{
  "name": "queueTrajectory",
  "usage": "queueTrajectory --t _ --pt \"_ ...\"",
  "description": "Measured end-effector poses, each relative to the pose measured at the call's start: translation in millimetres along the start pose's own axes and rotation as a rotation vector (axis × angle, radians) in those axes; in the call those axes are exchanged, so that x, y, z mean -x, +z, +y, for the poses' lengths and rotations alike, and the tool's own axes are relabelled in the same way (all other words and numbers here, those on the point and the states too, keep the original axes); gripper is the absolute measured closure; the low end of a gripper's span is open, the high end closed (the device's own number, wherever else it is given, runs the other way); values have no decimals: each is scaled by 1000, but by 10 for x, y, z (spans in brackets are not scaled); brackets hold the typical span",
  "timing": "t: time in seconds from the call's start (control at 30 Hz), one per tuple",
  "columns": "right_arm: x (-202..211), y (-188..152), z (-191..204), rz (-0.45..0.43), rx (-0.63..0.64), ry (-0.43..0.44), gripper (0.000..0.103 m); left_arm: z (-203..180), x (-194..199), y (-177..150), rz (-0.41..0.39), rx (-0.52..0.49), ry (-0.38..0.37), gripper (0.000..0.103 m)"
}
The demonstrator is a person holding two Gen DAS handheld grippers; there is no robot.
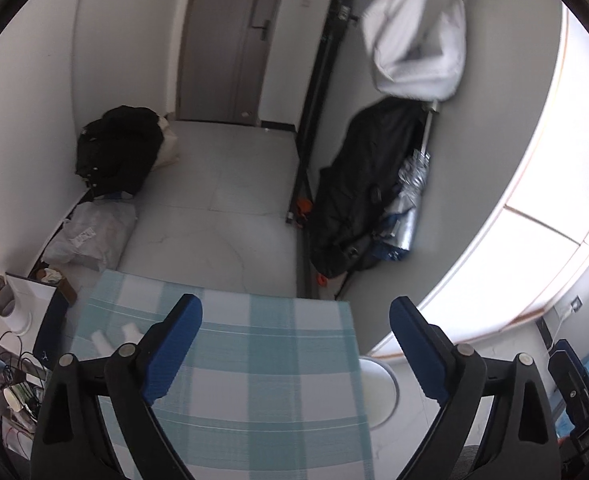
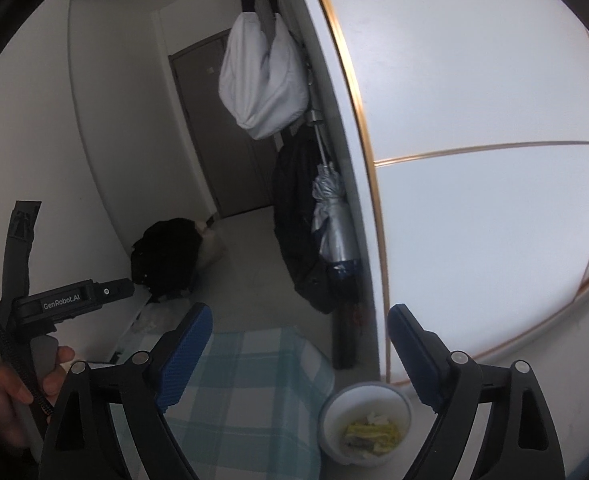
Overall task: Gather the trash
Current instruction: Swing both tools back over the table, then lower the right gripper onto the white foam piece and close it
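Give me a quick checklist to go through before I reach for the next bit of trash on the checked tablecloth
1. Left gripper empty: ok, jaws wide apart, nothing between them.
2. Right gripper empty: ok, jaws wide apart, nothing between them.
3. Trash left on the table: not ok, two crumpled white pieces lie near the left edge of the checked tablecloth.
4. White bin ready: ok, it stands open beside the table's right edge, with yellowish and white scraps inside.
5. Room left in the bin: ok, the scraps cover only the bottom.
6. Other trash on the near part of the table: cannot tell, the grippers hide it.
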State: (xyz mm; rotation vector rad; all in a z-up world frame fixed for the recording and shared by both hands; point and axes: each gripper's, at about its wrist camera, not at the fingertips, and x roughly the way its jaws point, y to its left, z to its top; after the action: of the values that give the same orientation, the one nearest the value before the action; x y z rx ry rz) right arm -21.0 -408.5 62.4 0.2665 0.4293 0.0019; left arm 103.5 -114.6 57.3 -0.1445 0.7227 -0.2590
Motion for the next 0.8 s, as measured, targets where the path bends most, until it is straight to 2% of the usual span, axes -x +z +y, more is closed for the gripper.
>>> queueTrajectory --t 0.2,0.3,0.43,0.63,0.8 --pt "-282 -131 490 42 46 58 10 433 102 -69 -65 47 54 4" --pt "-435 -252 689 81 68 55 9 706 117 -97 -84 75 83 3" --pt "-659 -394 954 142 107 72 9 1084 62 -119 -77 103 127 3" --pt "-966 -617 1326 180 154 116 9 1650 -6 -196 -43 136 186 3" --pt "-1257 -798 1613 255 197 139 9 1939 -113 -369 -35 159 242 3"
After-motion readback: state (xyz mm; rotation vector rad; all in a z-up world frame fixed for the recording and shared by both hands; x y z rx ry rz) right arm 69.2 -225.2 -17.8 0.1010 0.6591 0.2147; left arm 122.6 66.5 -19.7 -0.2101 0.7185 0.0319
